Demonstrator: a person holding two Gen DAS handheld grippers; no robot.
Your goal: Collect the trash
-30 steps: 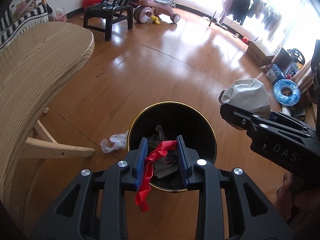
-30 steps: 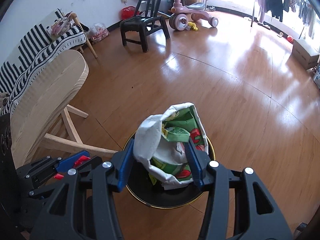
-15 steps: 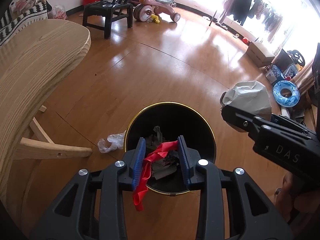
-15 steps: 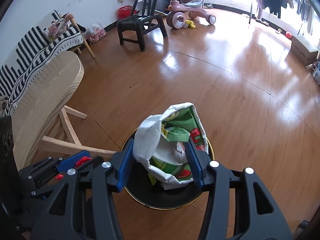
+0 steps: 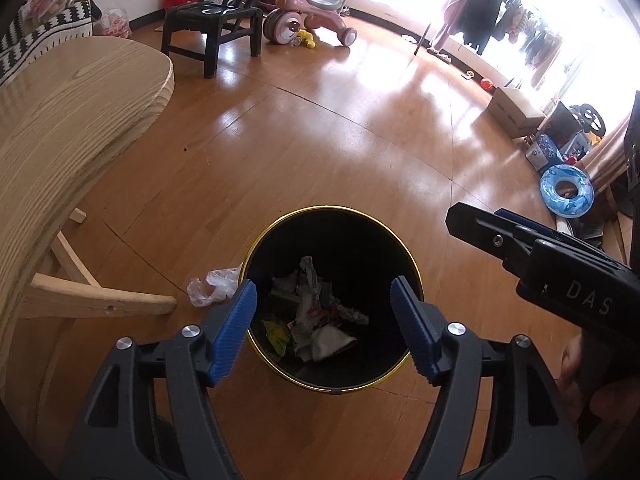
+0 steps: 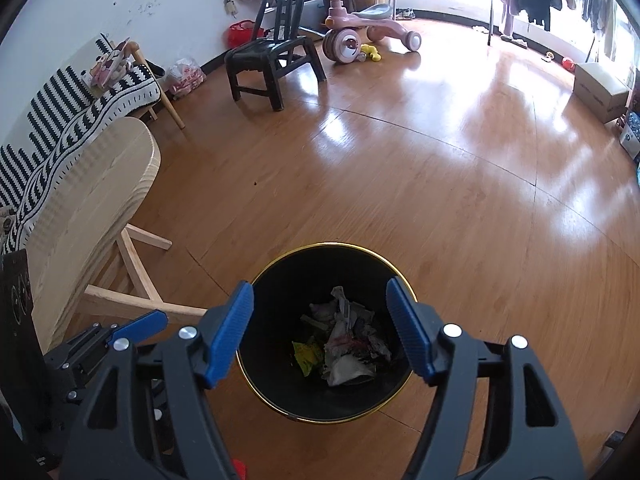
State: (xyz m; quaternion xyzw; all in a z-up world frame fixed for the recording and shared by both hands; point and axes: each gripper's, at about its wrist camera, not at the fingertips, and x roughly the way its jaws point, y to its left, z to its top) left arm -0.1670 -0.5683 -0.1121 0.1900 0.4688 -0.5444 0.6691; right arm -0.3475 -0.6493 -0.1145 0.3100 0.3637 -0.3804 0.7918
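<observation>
Both my claws hang released above the black bin (image 5: 404, 248), jaws spread wide and holding nothing: left claw (image 5: 325, 322), right claw (image 6: 320, 326). The trash (image 6: 346, 338) lies crumpled at the bin's bottom (paper, a yellow wrapper). A clear plastic scrap (image 5: 212, 284) sits on the floor, touching the bin's left side.

Glossy wooden floor (image 5: 320, 140); a black, gold-rimmed bin (image 5: 360, 236) stands on it. A crumpled plastic bag (image 5: 212, 286) lies just beside the bin.
</observation>
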